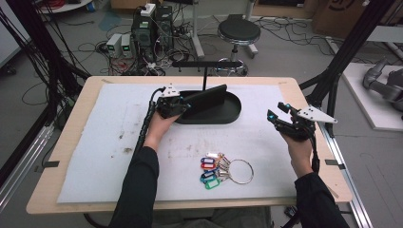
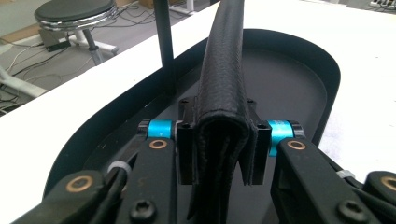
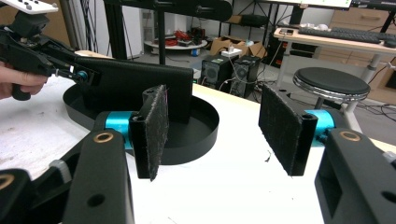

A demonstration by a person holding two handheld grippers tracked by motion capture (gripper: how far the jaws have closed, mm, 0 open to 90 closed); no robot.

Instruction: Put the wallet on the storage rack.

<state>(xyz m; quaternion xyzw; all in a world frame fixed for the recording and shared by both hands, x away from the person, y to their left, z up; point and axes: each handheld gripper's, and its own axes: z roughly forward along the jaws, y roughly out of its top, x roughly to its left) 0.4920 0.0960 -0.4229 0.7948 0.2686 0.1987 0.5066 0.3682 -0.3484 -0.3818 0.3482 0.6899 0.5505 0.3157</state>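
Observation:
A black leather wallet [image 1: 206,97] stands on edge inside a black oval tray [image 1: 228,114]. My left gripper [image 1: 187,102] grips its near end from the left. In the left gripper view both pads press the folded wallet [image 2: 224,70] between them, above the tray floor [image 2: 299,84]. My right gripper [image 1: 275,111] hovers over the right side of the table, apart from the tray. Its felt pads [image 3: 152,130] stand wide with nothing between them, and the wallet [image 3: 135,84], the tray [image 3: 196,135] and the left gripper [image 3: 84,75] lie beyond.
A ring of coloured key tags [image 1: 221,170] lies on the white mat near the front edge. A black T-shaped post [image 1: 205,71] rises from the tray's back. A stool [image 1: 238,31] and computers stand on the floor behind the table.

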